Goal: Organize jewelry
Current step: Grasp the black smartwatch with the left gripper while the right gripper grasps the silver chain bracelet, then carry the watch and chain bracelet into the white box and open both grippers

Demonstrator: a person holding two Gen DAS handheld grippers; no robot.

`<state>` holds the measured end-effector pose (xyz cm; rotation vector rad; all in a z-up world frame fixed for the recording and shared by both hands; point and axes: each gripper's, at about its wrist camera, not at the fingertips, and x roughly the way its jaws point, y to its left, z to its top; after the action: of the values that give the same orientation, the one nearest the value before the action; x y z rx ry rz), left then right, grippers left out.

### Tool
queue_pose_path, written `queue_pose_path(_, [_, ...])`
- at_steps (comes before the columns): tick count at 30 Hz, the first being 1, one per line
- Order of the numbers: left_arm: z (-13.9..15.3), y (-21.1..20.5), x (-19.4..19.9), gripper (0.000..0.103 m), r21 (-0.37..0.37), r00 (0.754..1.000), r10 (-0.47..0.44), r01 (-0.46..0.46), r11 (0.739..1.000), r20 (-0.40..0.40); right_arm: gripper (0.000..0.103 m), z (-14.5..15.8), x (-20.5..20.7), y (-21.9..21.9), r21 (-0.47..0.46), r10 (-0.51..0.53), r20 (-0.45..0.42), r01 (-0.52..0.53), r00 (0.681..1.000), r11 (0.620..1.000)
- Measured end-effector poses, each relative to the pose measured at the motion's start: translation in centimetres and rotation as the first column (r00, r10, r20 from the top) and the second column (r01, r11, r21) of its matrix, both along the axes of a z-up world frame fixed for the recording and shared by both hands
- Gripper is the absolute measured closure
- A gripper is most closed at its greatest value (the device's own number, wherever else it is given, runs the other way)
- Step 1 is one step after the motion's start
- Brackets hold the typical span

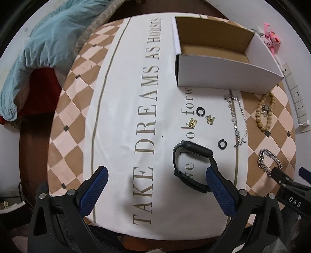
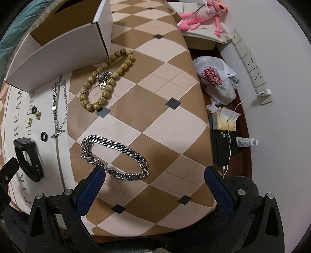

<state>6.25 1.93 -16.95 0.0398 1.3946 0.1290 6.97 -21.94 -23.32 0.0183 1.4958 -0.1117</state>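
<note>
An open white cardboard box (image 1: 223, 66) stands at the back of the table; it also shows in the right wrist view (image 2: 58, 50). In front of it lie a black smartwatch (image 1: 192, 167), two gold earrings (image 1: 193, 123), two black rings (image 1: 200, 111), a thin silver chain (image 1: 238, 118), a wooden bead bracelet (image 2: 106, 77) and a chunky silver chain bracelet (image 2: 116, 155). My left gripper (image 1: 155, 173) is open, its right finger beside the smartwatch. My right gripper (image 2: 155, 173) is open, its left finger touching the chunky bracelet's near edge.
A checked cloth and a white printed cloth (image 1: 126, 116) cover the table. A blue garment (image 1: 38, 48) lies at the back left. A pink plush toy (image 2: 202, 17), a plastic bag (image 2: 215, 77), tissues and a power strip (image 2: 250, 62) sit beyond the right edge.
</note>
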Motion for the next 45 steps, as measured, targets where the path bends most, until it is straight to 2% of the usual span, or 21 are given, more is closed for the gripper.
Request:
queue_pose_path(5, [-1.3, 0.7, 0.5, 0.001, -0.103, 0.999, 0.035, -0.038, 0.994, -0.029, 0.008, -0.8, 0.5, -0.2, 0.024, -0.003, -0.013, 0.003, 1.000, 1.000])
queue_pose_path(8, [-2.1, 0.9, 0.7, 0.010, -0.160, 0.998, 0.045, -0.052, 0.986, -0.045, 0.013, -0.8, 0.7, -0.1, 0.033, 0.001, -0.005, 0.000, 1.000, 0.999])
queue_pose_path(10, [-2.8, 1.0, 0.9, 0.028, -0.197, 0.996, 0.054, -0.066, 0.978, -0.066, 0.015, -0.7, 0.8, -0.1, 0.049, 0.003, -0.004, -0.003, 1.000, 0.999])
queue_pose_path(12, [-3.2, 1.1, 1.1, 0.041, -0.224, 0.995, 0.062, -0.077, 0.972, -0.073, 0.020, -0.7, 0.9, -0.2, 0.083, -0.001, -0.002, 0.001, 1.000, 0.997])
queue_pose_path(14, [-3.2, 1.3, 1.6, 0.047, -0.225, 0.997, 0.060, -0.070, 0.972, -0.049, 0.025, -0.5, 1.0, -0.3, 0.110, -0.003, 0.002, 0.003, 1.000, 0.994])
queue_pose_path(15, [-3.3, 1.2, 1.9, 0.056, -0.219, 0.998, 0.058, -0.065, 0.974, -0.040, 0.026, -0.4, 1.0, -0.1, 0.110, 0.004, 0.009, -0.005, 1.000, 0.994])
queue_pose_path(16, [-3.2, 1.1, 2.0, 0.070, -0.217, 0.998, 0.054, -0.060, 0.974, -0.033, 0.028, -0.3, 1.0, 0.2, 0.109, 0.011, 0.018, -0.013, 1.000, 0.994])
queue_pose_path(18, [-3.1, 1.0, 2.4, 0.089, -0.219, 0.999, 0.042, -0.047, 0.975, -0.023, 0.036, -0.1, 0.9, 0.8, 0.107, 0.027, 0.041, -0.031, 0.999, 0.994])
queue_pose_path(19, [-3.2, 1.0, 2.5, 0.094, -0.223, 0.999, 0.039, -0.043, 0.974, -0.023, 0.049, 0.1, 0.8, 1.2, 0.110, 0.038, 0.055, -0.044, 0.998, 0.993])
queue_pose_path(20, [-3.1, 0.8, 2.7, 0.096, -0.217, 0.999, 0.041, -0.048, 0.975, -0.035, 0.076, 0.4, 0.6, 1.6, 0.116, 0.045, 0.068, -0.052, 0.997, 0.992])
queue_pose_path(21, [-3.1, 0.8, 2.7, 0.098, -0.224, 0.999, 0.043, -0.049, 0.973, -0.033, 0.090, 0.5, 0.6, 1.9, 0.135, 0.048, 0.070, -0.057, 0.996, 0.989])
queue_pose_path(22, [-3.1, 0.9, 3.1, 0.099, -0.230, 0.999, 0.044, -0.050, 0.972, -0.032, 0.095, 0.5, 0.6, 2.0, 0.156, 0.042, 0.064, -0.051, 0.997, 0.986])
queue_pose_path(24, [-2.9, 1.0, 3.2, 0.100, -0.240, 0.999, 0.044, -0.050, 0.970, -0.031, 0.095, 0.6, 0.6, 2.2, 0.157, 0.041, 0.069, -0.051, 0.997, 0.986])
queue_pose_path(32, [-0.4, 1.3, 1.0, 0.100, -0.225, 1.000, 0.010, -0.005, 0.974, 0.023, 0.096, 2.4, -0.1, 0.7, 0.286, -0.033, 0.097, 0.003, 0.995, 0.958])
queue_pose_path(41, [3.8, 1.3, 0.9, 0.100, -0.263, 0.995, -0.008, 0.033, 0.964, 0.097, 0.096, 8.8, 0.2, 1.0, 0.365, -0.021, 0.198, -0.054, 0.980, 0.930])
queue_pose_path(45, [6.7, 0.3, 2.9, 0.100, -0.296, 0.988, -0.018, 0.063, 0.953, 0.152, 0.096, 12.6, 1.5, 1.6, 0.397, -0.002, 0.260, -0.104, 0.966, 0.912])
